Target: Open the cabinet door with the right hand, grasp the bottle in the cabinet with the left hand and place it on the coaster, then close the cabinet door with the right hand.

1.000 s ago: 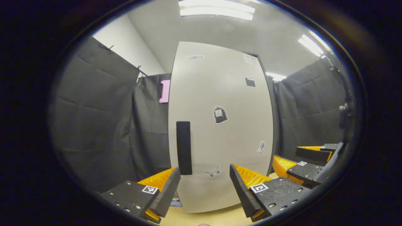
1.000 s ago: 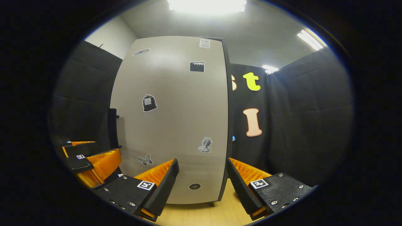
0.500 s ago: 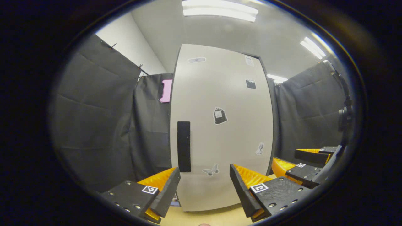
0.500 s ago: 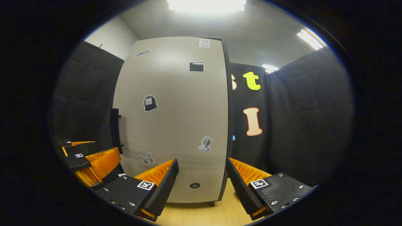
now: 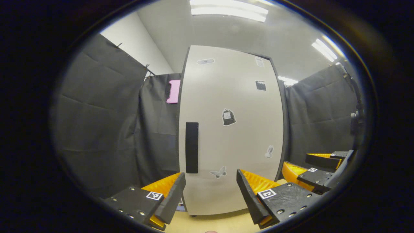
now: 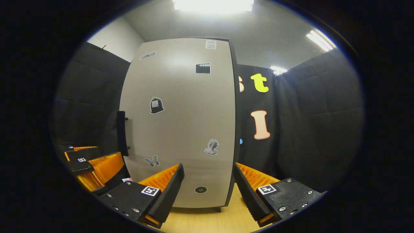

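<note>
Left gripper view: left gripper (image 5: 211, 194) low and near, jaws spread wide, nothing between them, facing the cabinet door (image 5: 231, 129). Door shut, pale, dotted with small stickers, standing on a wooden table (image 5: 213, 223). Black handle (image 5: 191, 147) upright near the door's left edge, just beyond the gripper's left finger in the picture. Right gripper (image 5: 312, 166) at far right, also parted, short of the door.

Right gripper view: left gripper (image 6: 87, 161) at lower left, close to the handle (image 6: 121, 133), not touching as far as can be told. Right gripper (image 6: 208, 191) centred, fingers wide apart and empty, pointed at the door's (image 6: 184, 123) lower right part. Door's dark right edge between the fingers. Table (image 6: 207, 221) under the cabinet. Bottle and coaster hidden; whereabouts cannot be told.
</note>
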`<state>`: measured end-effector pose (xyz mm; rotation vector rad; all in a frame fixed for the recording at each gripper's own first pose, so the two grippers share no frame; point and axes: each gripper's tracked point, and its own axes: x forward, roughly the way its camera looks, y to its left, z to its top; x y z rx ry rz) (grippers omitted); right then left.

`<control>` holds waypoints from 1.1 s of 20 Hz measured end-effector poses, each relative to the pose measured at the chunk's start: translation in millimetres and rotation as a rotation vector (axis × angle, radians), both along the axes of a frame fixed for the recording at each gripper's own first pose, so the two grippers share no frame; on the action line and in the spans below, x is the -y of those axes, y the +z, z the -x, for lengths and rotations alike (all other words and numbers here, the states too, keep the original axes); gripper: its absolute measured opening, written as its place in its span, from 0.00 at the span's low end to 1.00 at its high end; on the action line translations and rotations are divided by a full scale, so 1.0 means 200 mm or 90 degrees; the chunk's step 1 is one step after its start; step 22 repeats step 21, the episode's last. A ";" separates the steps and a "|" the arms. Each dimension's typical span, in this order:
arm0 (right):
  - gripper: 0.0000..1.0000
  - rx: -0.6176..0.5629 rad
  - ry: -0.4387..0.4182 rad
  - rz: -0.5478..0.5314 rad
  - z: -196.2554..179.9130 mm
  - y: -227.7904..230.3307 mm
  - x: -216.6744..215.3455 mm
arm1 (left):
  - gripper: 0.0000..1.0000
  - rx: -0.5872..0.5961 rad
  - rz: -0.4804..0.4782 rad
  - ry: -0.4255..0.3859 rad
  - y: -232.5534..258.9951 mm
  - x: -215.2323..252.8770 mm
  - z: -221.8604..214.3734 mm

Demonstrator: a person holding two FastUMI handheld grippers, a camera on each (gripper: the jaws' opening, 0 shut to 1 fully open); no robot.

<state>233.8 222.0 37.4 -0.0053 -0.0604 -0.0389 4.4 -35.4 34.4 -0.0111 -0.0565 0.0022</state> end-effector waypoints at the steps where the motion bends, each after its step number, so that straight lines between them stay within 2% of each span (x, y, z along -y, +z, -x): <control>1: 0.94 -0.002 0.000 0.000 0.00 0.00 0.00 | 0.90 -0.001 0.003 -0.002 0.00 0.00 0.00; 18: 0.95 -0.006 0.003 -0.006 0.00 0.00 -0.02 | 0.90 -0.014 0.001 -0.008 0.01 0.00 -0.01; 19: 0.95 -0.004 0.002 -0.006 0.00 0.00 -0.02 | 0.98 -0.014 0.002 -0.009 0.01 0.00 -0.01; 22: 0.95 -0.002 0.003 -0.008 0.00 0.00 -0.02 | 0.98 -0.014 0.002 -0.009 0.01 0.00 -0.01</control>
